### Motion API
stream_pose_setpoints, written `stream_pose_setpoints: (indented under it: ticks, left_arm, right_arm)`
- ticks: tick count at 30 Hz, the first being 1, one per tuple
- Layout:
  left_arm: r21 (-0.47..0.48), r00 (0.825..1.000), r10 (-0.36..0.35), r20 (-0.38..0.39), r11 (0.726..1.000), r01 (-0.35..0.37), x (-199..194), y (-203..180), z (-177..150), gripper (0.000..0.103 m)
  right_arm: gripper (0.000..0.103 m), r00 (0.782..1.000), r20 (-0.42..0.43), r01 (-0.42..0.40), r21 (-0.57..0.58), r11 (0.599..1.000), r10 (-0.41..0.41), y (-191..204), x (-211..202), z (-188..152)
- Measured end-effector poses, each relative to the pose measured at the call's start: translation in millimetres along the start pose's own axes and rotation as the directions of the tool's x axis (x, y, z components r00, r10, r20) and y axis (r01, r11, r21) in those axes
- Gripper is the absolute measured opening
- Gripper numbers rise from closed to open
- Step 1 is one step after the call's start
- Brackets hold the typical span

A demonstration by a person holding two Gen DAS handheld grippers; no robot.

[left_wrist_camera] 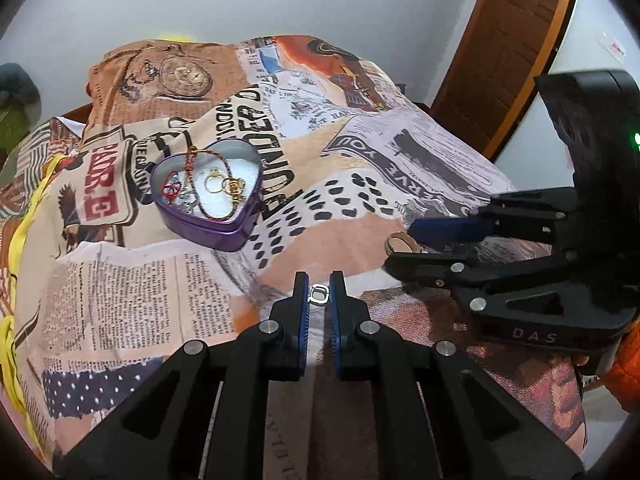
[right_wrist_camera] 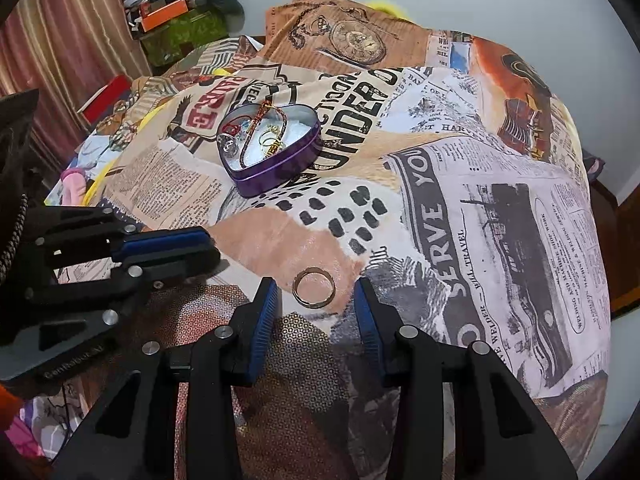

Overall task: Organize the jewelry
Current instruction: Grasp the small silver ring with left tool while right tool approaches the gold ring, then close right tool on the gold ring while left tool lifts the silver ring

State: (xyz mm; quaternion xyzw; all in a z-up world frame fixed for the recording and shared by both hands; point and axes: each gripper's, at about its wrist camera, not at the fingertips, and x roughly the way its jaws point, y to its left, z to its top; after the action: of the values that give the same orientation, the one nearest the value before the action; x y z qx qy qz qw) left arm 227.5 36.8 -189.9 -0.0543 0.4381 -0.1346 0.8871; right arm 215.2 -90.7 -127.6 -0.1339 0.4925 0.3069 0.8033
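A purple heart-shaped tin sits on the printed cloth and holds gold rings, a beaded chain and red pieces; it also shows in the right wrist view. My left gripper is shut on a small silver ring between its tips, just above the cloth. My right gripper is open, its fingers either side of a gold ring lying flat on the cloth. The gold ring also shows in the left wrist view between the right gripper's fingers.
The printed newspaper-pattern cloth covers a raised surface. A wooden door stands at the back right. Clutter and boxes and a striped curtain lie at the far left. The left gripper lies close to the right one.
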Motion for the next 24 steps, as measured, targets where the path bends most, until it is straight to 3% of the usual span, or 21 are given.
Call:
stream_pose_setpoints:
  ticks: [2,9,24]
  left_arm:
    - [-0.008,1.0,0.002,0.002,1.0,-0.002,-1,1,0,0.008]
    - [-0.029,0.999,0.005,0.044,1.0,-0.004,-15,2,4,0.008]
    - [-0.03,0.983,0.054,0.173,0.998,-0.05,-69,8,25,0.008]
  right_arm:
    - [0.019,1.0,0.0,0.0,-0.011,1.0,0.0,2,0,-1]
    - [0.019,0.999,0.021,0.03,0.02,0.999,-0.03,-2,-7,1]
    - [0.02,0.977,0.208,0.032,0.055,0.998,-0.043,8,-74,26]
